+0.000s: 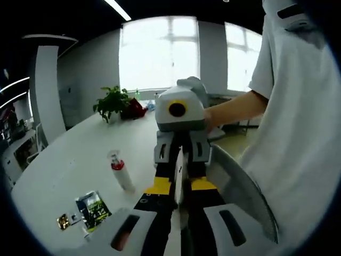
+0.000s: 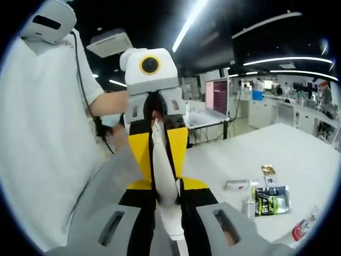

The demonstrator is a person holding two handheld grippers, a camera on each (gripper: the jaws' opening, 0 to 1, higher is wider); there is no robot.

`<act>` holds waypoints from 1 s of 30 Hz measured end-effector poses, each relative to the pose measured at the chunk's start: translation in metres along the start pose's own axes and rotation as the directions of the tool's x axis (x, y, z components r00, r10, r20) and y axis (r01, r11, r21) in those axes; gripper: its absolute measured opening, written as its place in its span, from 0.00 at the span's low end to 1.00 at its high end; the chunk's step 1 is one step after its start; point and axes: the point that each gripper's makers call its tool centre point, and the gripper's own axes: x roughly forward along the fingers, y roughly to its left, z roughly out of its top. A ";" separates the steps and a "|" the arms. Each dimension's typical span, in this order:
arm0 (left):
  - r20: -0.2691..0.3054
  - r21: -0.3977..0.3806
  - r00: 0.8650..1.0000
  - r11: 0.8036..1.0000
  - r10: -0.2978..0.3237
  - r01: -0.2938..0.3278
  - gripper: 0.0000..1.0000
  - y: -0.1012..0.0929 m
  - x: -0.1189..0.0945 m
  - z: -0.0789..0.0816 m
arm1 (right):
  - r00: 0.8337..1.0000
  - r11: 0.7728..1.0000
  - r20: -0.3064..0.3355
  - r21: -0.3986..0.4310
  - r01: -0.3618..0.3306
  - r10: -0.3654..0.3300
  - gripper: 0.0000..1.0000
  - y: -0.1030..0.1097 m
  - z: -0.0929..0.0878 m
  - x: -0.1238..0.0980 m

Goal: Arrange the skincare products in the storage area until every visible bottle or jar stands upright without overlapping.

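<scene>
White tube (image 2: 166, 192) is pinched by both grippers, facing each other. Left gripper view shows a red-collared bottle (image 1: 120, 170) lying on the table (image 1: 64, 160); right gripper view shows another tube (image 2: 237, 185).

White short-sleeved T-shirt (image 1: 290, 138)

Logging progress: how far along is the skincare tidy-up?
Done: nothing clearly upright yet. In hand: the left gripper and right gripper both appear shut on one white tube, held above the white table. Left: a white bottle with a red band looks to be lying down beside a green sachet and a gold packet. The tube needs placing too.
</scene>
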 end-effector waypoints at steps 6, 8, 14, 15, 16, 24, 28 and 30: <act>0.011 0.015 1.000 1.000 -0.027 0.026 0.13 0.006 0.016 0.002 | 0.998 0.998 -0.023 0.016 0.064 -0.064 0.18 -0.011 -0.009 -0.014; 0.008 0.020 1.000 0.999 -0.028 0.028 0.13 0.008 0.022 0.001 | 0.995 0.995 -0.035 0.026 0.092 -0.091 0.18 -0.016 -0.014 -0.017; -0.021 0.041 0.998 0.998 -0.056 0.057 0.13 0.014 0.040 -0.007 | 0.984 0.983 -0.052 0.065 0.171 -0.168 0.20 -0.025 -0.027 -0.023; -0.026 0.044 0.998 0.997 -0.059 0.060 0.13 0.014 0.041 -0.008 | 0.983 0.981 -0.051 0.070 0.180 -0.176 0.21 -0.026 -0.029 -0.024; -0.030 0.045 0.998 0.997 -0.063 0.065 0.13 0.015 0.043 -0.009 | 0.982 0.980 -0.051 0.072 0.186 -0.182 0.21 -0.027 -0.030 -0.026; -0.036 0.031 0.996 0.996 -0.077 0.079 0.13 0.021 0.052 -0.015 | 0.965 0.958 -0.072 0.124 0.259 -0.252 0.30 -0.043 -0.046 -0.032; -0.033 0.017 0.997 0.998 -0.066 0.067 0.13 0.030 0.058 -0.020 | 0.960 0.948 -0.082 0.158 0.278 -0.268 0.35 -0.048 -0.054 -0.033; -0.033 0.006 0.998 0.999 -0.054 0.054 0.13 0.035 0.061 -0.023 | 0.956 0.941 -0.086 0.175 0.290 -0.279 0.36 -0.051 -0.058 -0.034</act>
